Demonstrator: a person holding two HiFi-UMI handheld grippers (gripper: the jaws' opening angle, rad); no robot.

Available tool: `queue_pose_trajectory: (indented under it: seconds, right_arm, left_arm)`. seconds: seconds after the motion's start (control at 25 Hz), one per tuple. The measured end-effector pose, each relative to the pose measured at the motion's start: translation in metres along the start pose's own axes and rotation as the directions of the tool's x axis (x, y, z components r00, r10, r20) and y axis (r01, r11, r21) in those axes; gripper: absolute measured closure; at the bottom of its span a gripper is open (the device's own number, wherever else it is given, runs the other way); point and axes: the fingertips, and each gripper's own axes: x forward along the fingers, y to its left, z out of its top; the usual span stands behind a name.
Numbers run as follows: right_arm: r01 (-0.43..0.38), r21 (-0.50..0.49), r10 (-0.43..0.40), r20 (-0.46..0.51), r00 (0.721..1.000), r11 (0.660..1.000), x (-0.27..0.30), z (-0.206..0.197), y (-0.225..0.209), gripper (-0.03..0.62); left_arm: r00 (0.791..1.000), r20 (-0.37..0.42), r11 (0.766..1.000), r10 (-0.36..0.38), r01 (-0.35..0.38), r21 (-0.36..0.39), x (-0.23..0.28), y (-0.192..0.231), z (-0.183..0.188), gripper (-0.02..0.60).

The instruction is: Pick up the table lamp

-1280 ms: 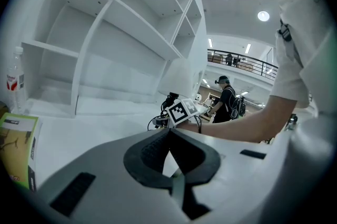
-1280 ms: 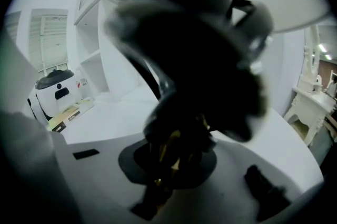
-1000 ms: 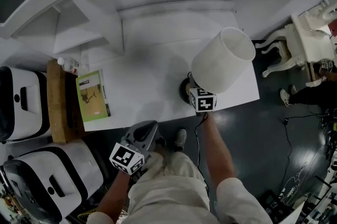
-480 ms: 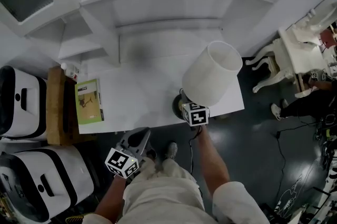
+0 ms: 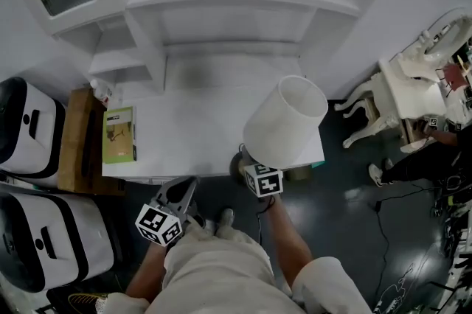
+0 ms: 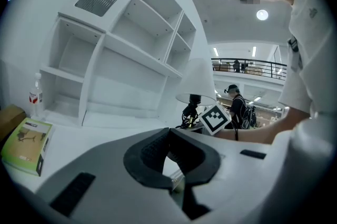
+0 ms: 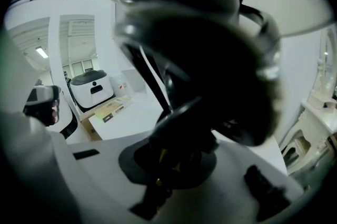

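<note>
Step in hand: the table lamp (image 5: pixel 286 121) is held by its thin dark stem, under the white shade. The lift is judged to be well under way.
Right claw (image 7: pixel 174 160): it is closed narrow on the stem, and the dark base of the lamp fills the view just before its camera.
Left claw (image 6: pixel 168 133): the jaws are together and nothing is between them. It is held low by the person's body, well apart from the lamp.
Place of the lamp: over the front right part of the white counter (image 5: pixel 184 135), near its edge. The base seems to be off the surface, but this cannot be told for certain.
Balance: the shade is wide and sits high, so the lamp is judged to be top-heavy. The grip should be kept firm and the stem upright, so that the lamp is not swung.
Cord (image 6: pixel 186 118): a dark cord is seen bunched by the stem. It should be watched, so that it is not pulled tight or caught on the counter edge.
Path: the lamp is best raised straight and kept away from the shelves (image 5: pixel 221 18) behind.
Other things: a green box (image 5: pixel 119 134) and a bottle (image 5: pixel 99 90) are at the left end, well apart, and no hindrance is expected from them.
</note>
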Motion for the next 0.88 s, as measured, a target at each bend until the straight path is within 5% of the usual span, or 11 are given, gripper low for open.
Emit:
queue_pose_trajectory:
  seconds: [0.48, 0.88]
  right_arm:
    - [-0.036, -0.054, 0.038, 0.042, 0.998, 0.998, -0.064, -0.006, 0.059, 0.572]
    - [0.024, -0.048, -0.019, 0.101, 0.995, 0.999, -0.105, -0.006, 0.11, 0.572]
  left_arm:
    - [0.999, 0.051, 1.0, 0.008, -0.009, 0.019, -0.03, -0.006, 0.002, 0.572]
    - [1.0, 0.018, 0.997, -0.014, 0.012, 0.08, -0.074, 0.018, -0.009, 0.572]
